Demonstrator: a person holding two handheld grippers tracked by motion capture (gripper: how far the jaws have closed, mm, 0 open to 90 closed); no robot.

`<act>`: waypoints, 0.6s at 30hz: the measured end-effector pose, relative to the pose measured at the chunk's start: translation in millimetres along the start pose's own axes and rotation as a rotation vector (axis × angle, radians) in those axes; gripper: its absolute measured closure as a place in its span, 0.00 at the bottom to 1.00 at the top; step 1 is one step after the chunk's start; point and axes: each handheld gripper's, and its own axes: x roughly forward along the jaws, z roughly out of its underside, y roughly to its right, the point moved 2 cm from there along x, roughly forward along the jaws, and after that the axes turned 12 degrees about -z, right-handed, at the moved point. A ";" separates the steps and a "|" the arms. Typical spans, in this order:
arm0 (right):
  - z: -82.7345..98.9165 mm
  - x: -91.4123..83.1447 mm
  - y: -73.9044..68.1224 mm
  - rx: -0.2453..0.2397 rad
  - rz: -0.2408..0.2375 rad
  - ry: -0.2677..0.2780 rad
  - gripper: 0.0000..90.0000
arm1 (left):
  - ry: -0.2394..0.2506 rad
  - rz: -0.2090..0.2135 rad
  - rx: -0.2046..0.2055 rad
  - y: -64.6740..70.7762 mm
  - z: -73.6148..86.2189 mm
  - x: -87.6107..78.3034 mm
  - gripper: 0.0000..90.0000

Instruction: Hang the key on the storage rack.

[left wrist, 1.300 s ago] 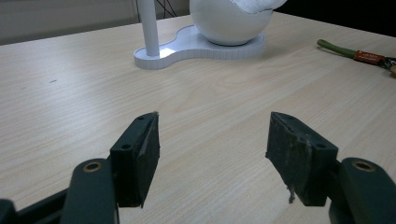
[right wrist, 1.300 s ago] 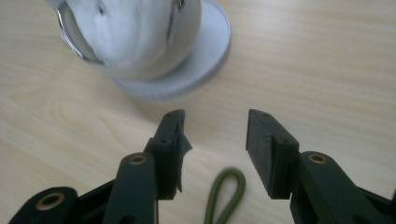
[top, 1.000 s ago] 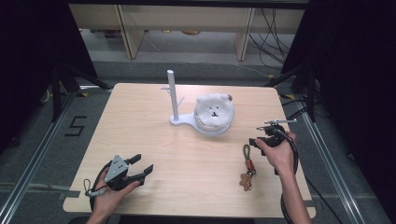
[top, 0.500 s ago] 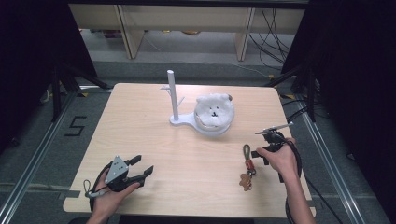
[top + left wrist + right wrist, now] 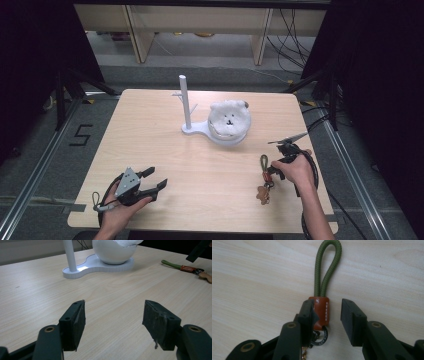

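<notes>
On pale wooden table [image 5: 150,125], near right: keychain [image 5: 322,307] lying far-to-near, green loop farthest, brown sleeve between closing, not-yet-clamped jaws of right gripper [image 5: 328,312]; left gripper [image 5: 150,181] open, empty, well apart near left.
</notes>
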 end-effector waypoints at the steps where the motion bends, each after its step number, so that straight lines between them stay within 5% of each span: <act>1: -1.5 2.1 0.7 -0.013 0.001 -0.017 0.71 | -0.003 -0.001 0.001 0.0 0.1 0.0 0.38; 12: -5.9 17.0 -5.4 -0.065 0.002 -0.065 0.72 | 0.007 -0.001 -0.007 -1.7 0.5 -0.2 0.38; 18: -7.0 19.7 -6.8 -0.075 0.046 -0.127 0.70 | 0.009 0.004 -0.005 -1.9 0.8 -0.3 0.38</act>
